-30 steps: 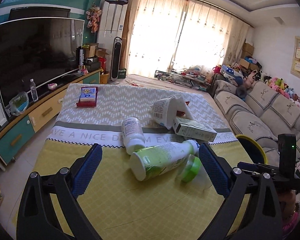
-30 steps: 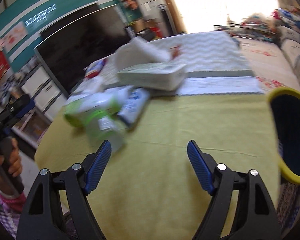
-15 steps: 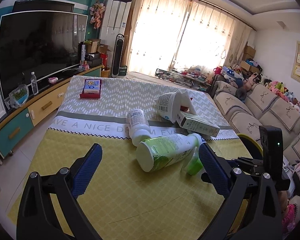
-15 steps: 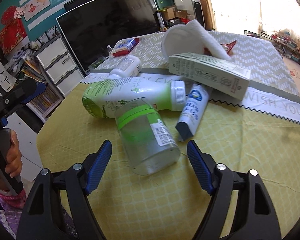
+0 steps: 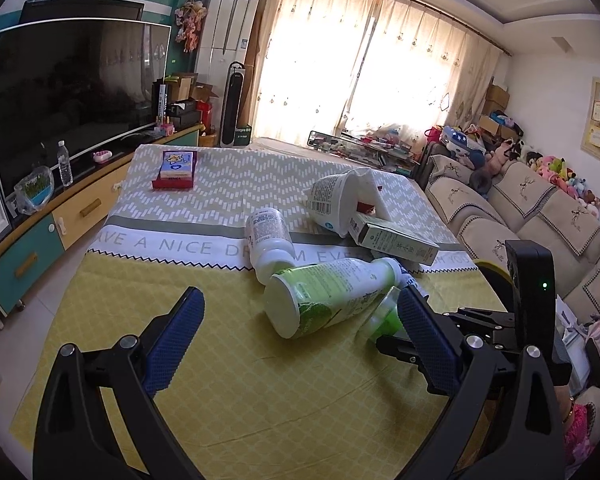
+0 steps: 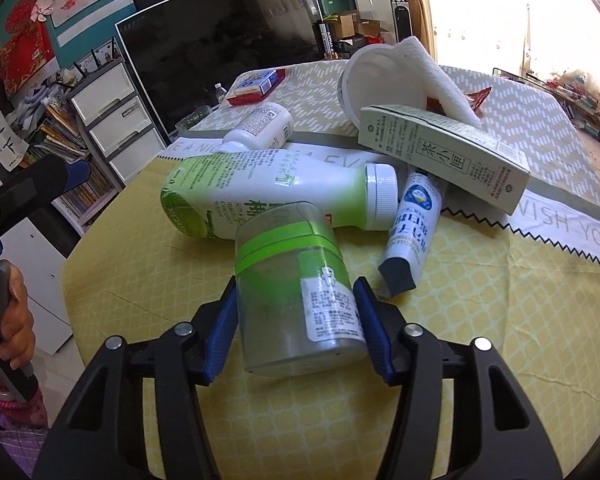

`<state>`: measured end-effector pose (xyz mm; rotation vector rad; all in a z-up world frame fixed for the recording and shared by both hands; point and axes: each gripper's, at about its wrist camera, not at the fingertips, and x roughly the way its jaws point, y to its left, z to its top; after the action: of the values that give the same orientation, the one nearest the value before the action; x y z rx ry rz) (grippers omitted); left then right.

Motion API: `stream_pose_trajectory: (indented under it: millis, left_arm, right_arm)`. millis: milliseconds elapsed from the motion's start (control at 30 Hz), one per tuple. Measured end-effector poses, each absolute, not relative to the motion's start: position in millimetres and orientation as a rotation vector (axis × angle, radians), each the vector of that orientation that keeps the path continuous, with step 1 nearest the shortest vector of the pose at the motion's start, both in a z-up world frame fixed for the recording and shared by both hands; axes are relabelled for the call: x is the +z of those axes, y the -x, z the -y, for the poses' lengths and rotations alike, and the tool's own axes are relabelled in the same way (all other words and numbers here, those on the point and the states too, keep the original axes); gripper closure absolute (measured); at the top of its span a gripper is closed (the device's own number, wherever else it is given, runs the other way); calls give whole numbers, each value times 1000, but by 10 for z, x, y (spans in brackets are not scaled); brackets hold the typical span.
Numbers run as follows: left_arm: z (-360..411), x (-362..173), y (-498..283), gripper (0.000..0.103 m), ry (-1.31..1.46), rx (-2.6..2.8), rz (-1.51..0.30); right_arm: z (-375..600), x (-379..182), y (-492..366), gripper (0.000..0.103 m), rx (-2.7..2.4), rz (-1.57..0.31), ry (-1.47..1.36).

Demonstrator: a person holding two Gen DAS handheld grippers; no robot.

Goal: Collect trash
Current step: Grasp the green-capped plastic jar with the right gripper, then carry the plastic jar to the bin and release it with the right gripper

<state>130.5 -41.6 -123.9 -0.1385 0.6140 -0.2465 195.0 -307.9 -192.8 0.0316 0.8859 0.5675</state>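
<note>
Left wrist view: the left gripper [image 5: 296,336] hovers over the yellow part of the tablecloth [image 5: 220,364] with its blue pads wide apart and nothing between them. Ahead of it lies the pile of trash: a green-and-white bottle [image 5: 332,296] on its side, a small white bottle [image 5: 269,240] touching its far side, a white cup [image 5: 332,204] tipped over, and a green carton [image 5: 396,238] leaning against the cup. The clear jar with the green band [image 5: 384,316] lies just right of the green-and-white bottle, partly hidden behind the left gripper's right finger, and the right gripper [image 5: 410,350] reaches in at it from the right.

Right wrist view: the right gripper [image 6: 296,308] has the clear jar with the green band [image 6: 296,288] between its blue pads, one on each side of the jar's body, and its jaws are closing; both pads appear to touch the jar's walls. The jar lies on its side on the tablecloth [image 6: 480,300], its lid end against the green-and-white bottle [image 6: 272,196]. A white-and-blue tube [image 6: 412,228] lies just right of the jar, its top tucked under the green carton [image 6: 444,156]. At the left edge a hand [image 6: 14,320] grips the handle of the left gripper.
</note>
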Motion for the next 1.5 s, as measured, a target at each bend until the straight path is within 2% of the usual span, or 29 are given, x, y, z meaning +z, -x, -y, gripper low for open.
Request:
stream_pose_trajectory:
  millis: [667, 933, 1233, 1467, 1500]
  left_arm:
    - [573, -1257, -1311, 7, 107, -261, -630]
    - [732, -1242, -1322, 7, 70, -277, -635]
    - [958, -1343, -1423, 7, 40, -301, -679]
    - [1106, -1377, -1521, 7, 20, -302, -701]
    - [1119, -1391, -1537, 7, 19, -301, -706]
  right_arm:
    - [3484, -1714, -1648, 54, 561, -818, -142]
    - [4249, -1573, -1634, 54, 371, -737, -227]
    - [5707, -1948, -1747, 54, -136, -762, -345]
    - [6295, -2344, -1926, 53, -309, -834, -364]
    - [6347, -2373, -1938, 45, -323, -830, -378]
